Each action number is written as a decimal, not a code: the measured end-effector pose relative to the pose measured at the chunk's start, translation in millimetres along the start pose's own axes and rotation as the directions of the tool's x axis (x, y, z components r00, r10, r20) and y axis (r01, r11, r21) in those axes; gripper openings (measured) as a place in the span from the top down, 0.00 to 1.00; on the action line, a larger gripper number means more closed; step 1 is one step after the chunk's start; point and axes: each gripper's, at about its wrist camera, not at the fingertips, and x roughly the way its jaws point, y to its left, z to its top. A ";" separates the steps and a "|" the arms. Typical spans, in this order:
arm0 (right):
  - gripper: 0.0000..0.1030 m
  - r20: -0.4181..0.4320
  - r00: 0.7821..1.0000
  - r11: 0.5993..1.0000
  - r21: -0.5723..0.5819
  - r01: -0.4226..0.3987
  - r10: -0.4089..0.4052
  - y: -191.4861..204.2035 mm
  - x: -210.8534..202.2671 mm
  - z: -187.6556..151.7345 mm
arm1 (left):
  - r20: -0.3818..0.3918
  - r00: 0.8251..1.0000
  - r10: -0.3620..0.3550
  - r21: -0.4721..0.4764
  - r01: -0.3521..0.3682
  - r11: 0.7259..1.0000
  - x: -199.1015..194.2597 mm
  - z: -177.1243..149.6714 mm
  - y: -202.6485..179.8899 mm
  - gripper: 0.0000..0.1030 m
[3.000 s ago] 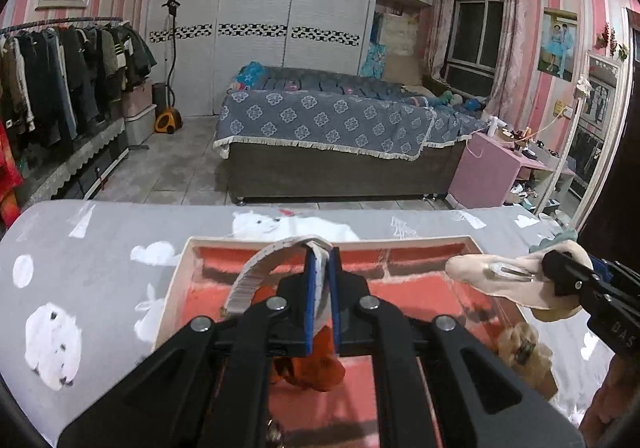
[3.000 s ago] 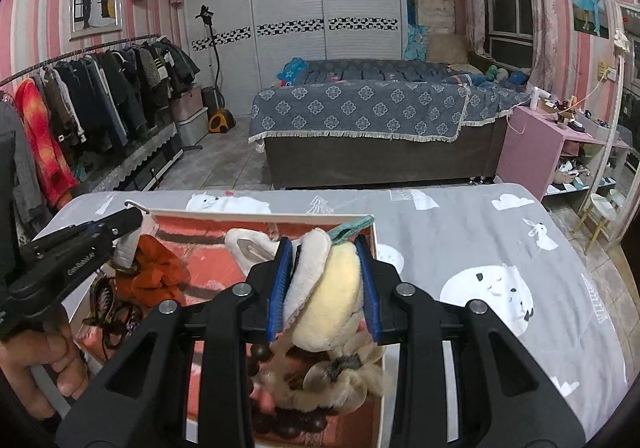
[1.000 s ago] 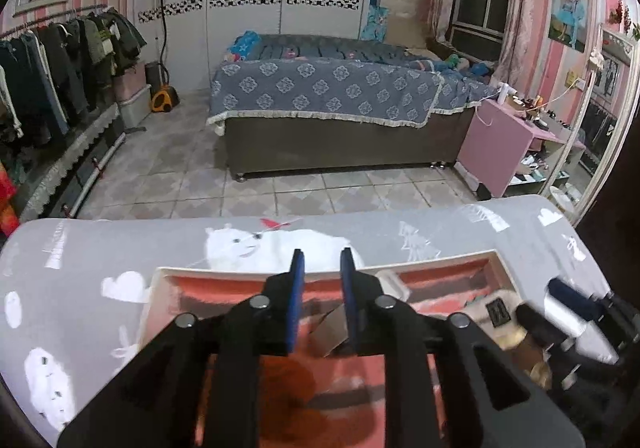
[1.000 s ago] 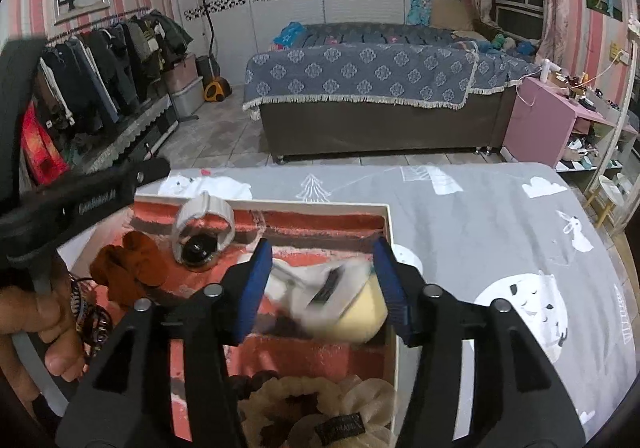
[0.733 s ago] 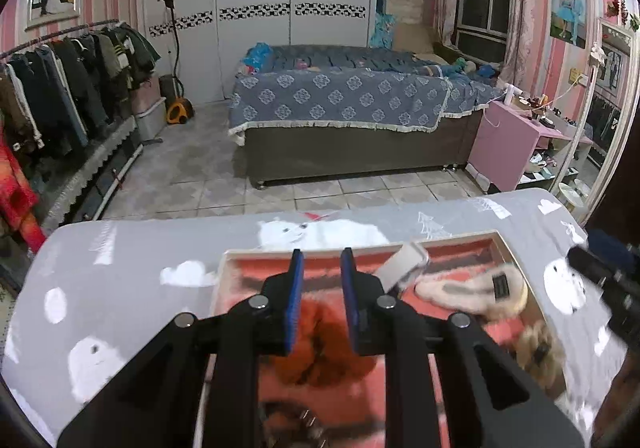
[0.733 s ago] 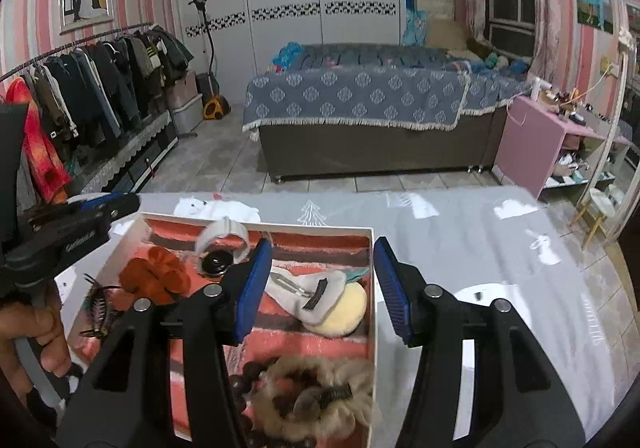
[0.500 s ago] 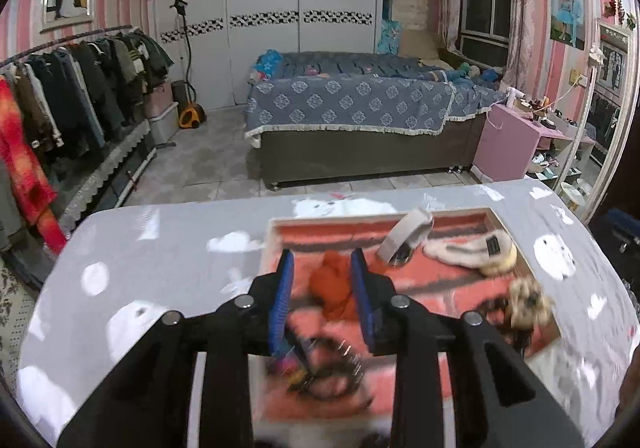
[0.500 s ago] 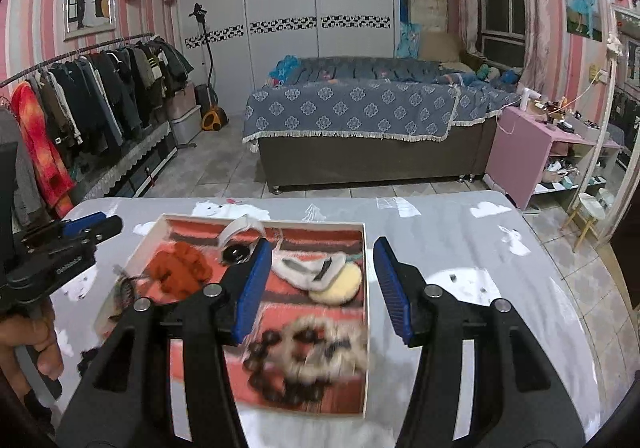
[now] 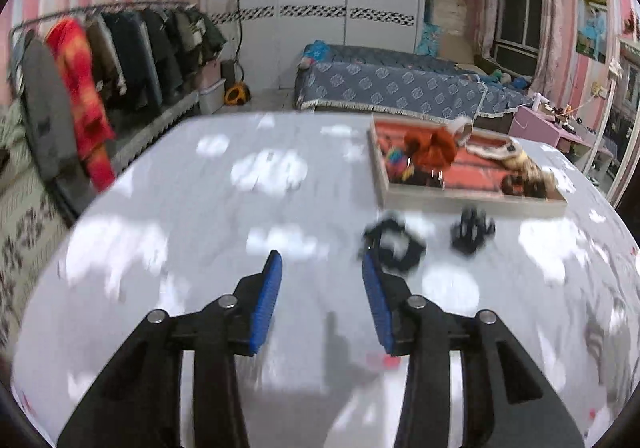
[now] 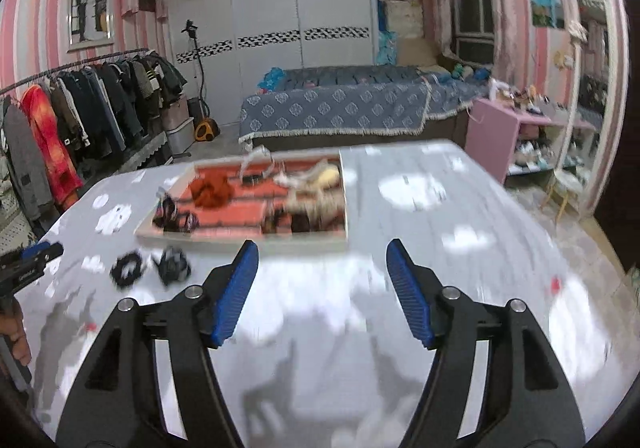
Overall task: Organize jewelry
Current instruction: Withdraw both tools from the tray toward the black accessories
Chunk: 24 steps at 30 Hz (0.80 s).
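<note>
- The left gripper [image 9: 322,268] hangs over the grey bench [image 9: 240,208] with its blue-padded fingers [image 9: 267,298] spread apart and nothing between them.
- The right gripper [image 10: 322,254] also has its fingers [image 10: 236,284] wide apart and bare, above the bench's near part.
- The tray [image 10: 248,238], red-lined with a pale rim, lies ahead of the right gripper's fingers, well apart from them; from the left wrist view it sits ahead and to the right [image 9: 472,200].
- In the tray lie an orange scrunchie [image 10: 211,189], a cream hair piece [image 10: 326,176] and darker items too blurred to name.
- Two black hair ties lie on the bench just in front of the tray's near rim: one black hair tie [image 9: 394,244] sits just beyond the left gripper's right fingertip, the other black hair tie [image 9: 472,233] further right.
- In the right wrist view both lie ahead and left of its fingers.
</note>
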 end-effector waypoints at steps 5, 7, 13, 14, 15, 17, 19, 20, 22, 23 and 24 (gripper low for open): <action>0.36 -0.017 1.000 1.000 0.023 -0.006 0.006 1.2 -28.6 -41.5 | -0.004 1.000 -0.015 -0.028 0.015 1.000 -20.9 -37.9 -3.4 0.59; 0.34 -0.016 1.000 1.000 0.024 -0.010 0.011 0.3 -38.5 -51.9 | -0.008 1.000 -0.023 -0.019 0.023 1.000 -26.2 -47.2 -8.8 0.55; 0.34 -0.017 0.999 0.999 0.011 -0.032 0.032 10.8 -45.2 -59.9 | -0.016 0.999 -0.039 -0.014 0.038 0.999 -25.8 -47.0 -13.8 0.55; 0.34 -0.017 0.999 0.999 0.008 -0.035 0.035 12.5 -44.5 -58.7 | -0.014 0.999 -0.038 -0.014 0.038 0.999 -25.0 -46.0 -13.6 0.55; 0.34 -0.017 0.999 0.999 0.007 -0.037 0.037 13.7 -44.1 -58.4 | -0.013 0.999 -0.037 -0.012 0.037 0.999 -24.2 -44.9 -13.8 0.55; 0.34 -0.019 0.999 0.999 0.005 -0.039 0.039 15.7 -42.3 -57.7 | -0.016 0.999 -0.041 -0.009 0.041 0.999 -22.0 -43.8 -13.6 0.55; 0.34 -0.025 0.999 0.999 0.002 -0.041 0.041 17.3 -39.2 -57.5 | -0.016 0.999 -0.044 -0.007 0.044 0.999 -19.5 -41.9 -14.2 0.55; 0.33 -0.027 0.999 0.999 -0.001 -0.040 0.040 17.6 -37.8 -57.2 | -0.018 0.999 -0.044 -0.004 0.044 0.999 -17.9 -40.5 -15.2 0.55; 0.33 -0.033 0.999 0.999 -0.002 -0.040 0.039 18.4 -34.0 -55.7 | -0.014 0.999 -0.043 -0.004 0.043 0.999 -16.1 -37.7 -15.5 0.55; 0.33 -0.035 0.999 0.999 -0.002 -0.040 0.040 18.9 -32.7 -55.0 | -0.010 0.999 -0.041 -0.004 0.041 0.999 -15.6 -34.9 -15.4 0.55; 0.33 -0.035 0.999 0.999 -0.003 -0.039 0.039 19.0 -31.8 -54.2 | -0.005 0.999 -0.040 -0.001 0.040 0.999 -15.3 -32.0 -15.8 0.55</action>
